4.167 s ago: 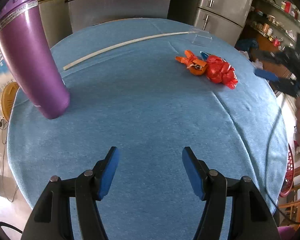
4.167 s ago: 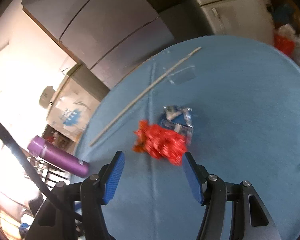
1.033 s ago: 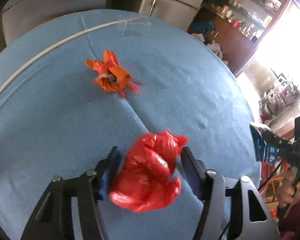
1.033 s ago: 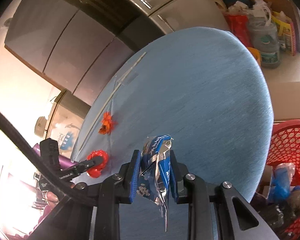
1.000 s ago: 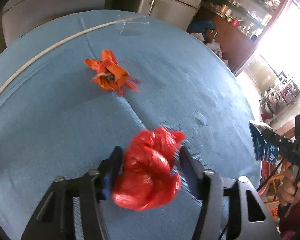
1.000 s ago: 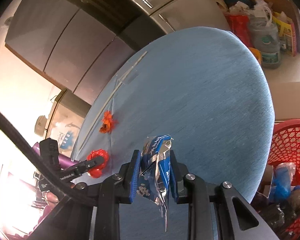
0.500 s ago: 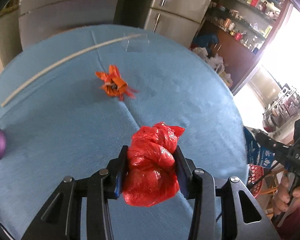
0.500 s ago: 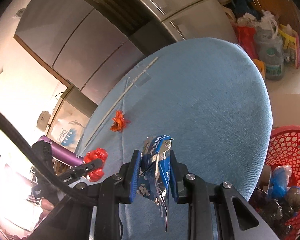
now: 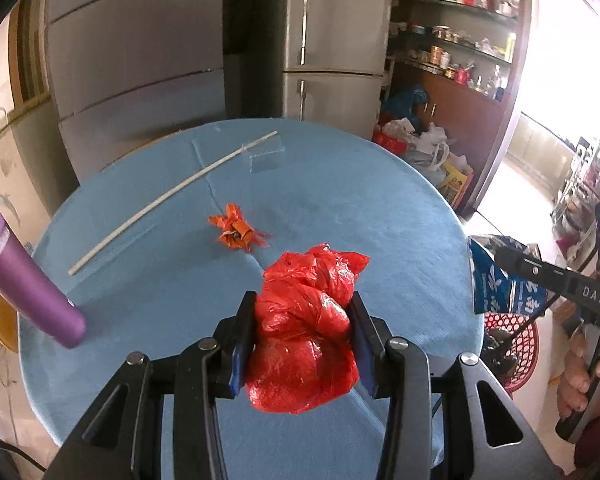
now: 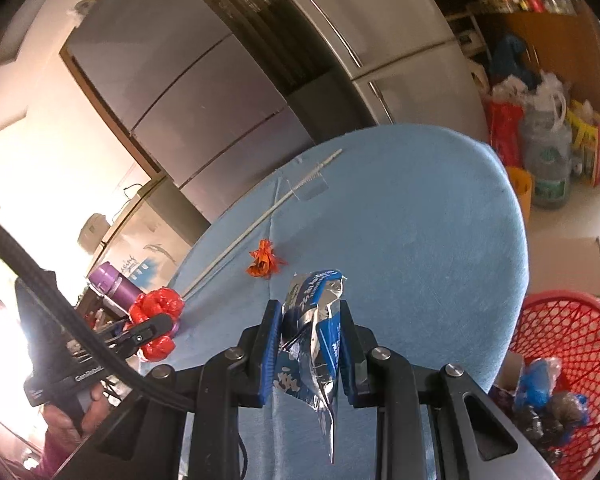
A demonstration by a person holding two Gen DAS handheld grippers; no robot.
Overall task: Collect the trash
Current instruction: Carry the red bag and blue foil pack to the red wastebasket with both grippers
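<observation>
Above the round table (image 9: 380,208), covered in blue cloth, my left gripper (image 9: 302,334) is clamped on a crumpled red plastic bag (image 9: 306,332). The bag is held clear of the cloth, its long axis running along the fingers, with a loose corner pointing away from me and to the right. The gripper is angled downward at the tabletop.

My right gripper (image 10: 308,344) is closed on a blue and silver snack wrapper (image 10: 314,332). The wrapper stands lengthwise between the pads, its torn top upward and a thin silver strip hanging below the fingers. This gripper tilts down less steeply and sits over the near right part of the table. In the left view my right hand (image 9: 586,376) wraps the handle at the frame's right edge; in the right view my left hand (image 10: 74,410) shows low at the left.

On the cloth lies a small orange wrapper (image 9: 236,233), crumpled, near the centre, apart from both grippers. Beyond it a thin white stick (image 9: 172,200) lies slantwise, its far end at a clear plastic piece (image 9: 266,156). A purple bottle (image 9: 24,284) stands at the left edge.

A red mesh basket (image 10: 572,364) sits on the floor just beside the table's right edge, holding what appears to be mixed rubbish.
</observation>
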